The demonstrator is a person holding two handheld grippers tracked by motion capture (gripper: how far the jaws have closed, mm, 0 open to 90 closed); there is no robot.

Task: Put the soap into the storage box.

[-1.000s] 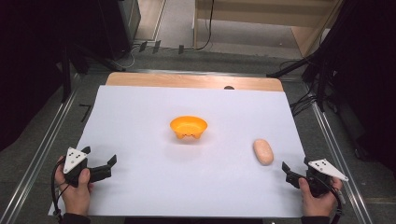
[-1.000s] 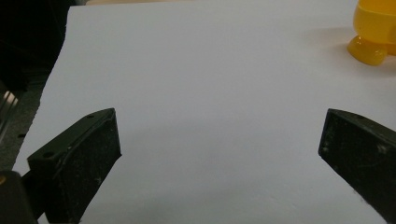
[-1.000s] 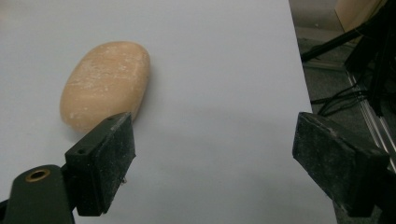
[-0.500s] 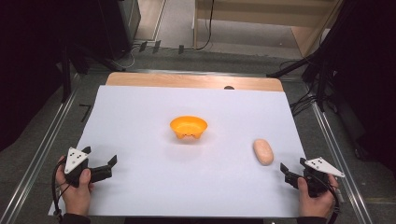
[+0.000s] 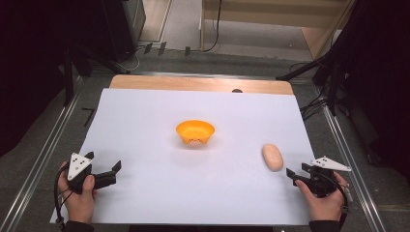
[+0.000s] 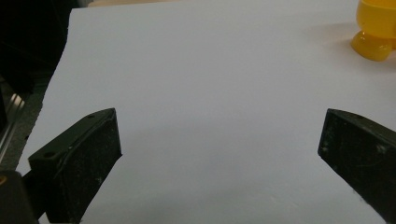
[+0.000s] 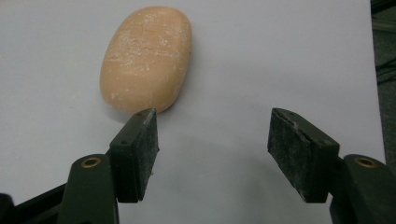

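Leftmost, the left tool (image 5: 112, 173) rests in a hand at the near corner of the white sheet (image 5: 145, 121) on the bench, its jaws spread wide over bare paper, with the orange bowl (image 5: 195, 132) standing well apart up the middle and nothing between them. Further right lies the tan bread roll (image 5: 272, 156), lengthwise and alone, and just beside its near end sits the right tool (image 5: 295, 175), whose jaws have just been closing yet show a gap holding nothing, the roll lying ahead of the left-hand jaw.
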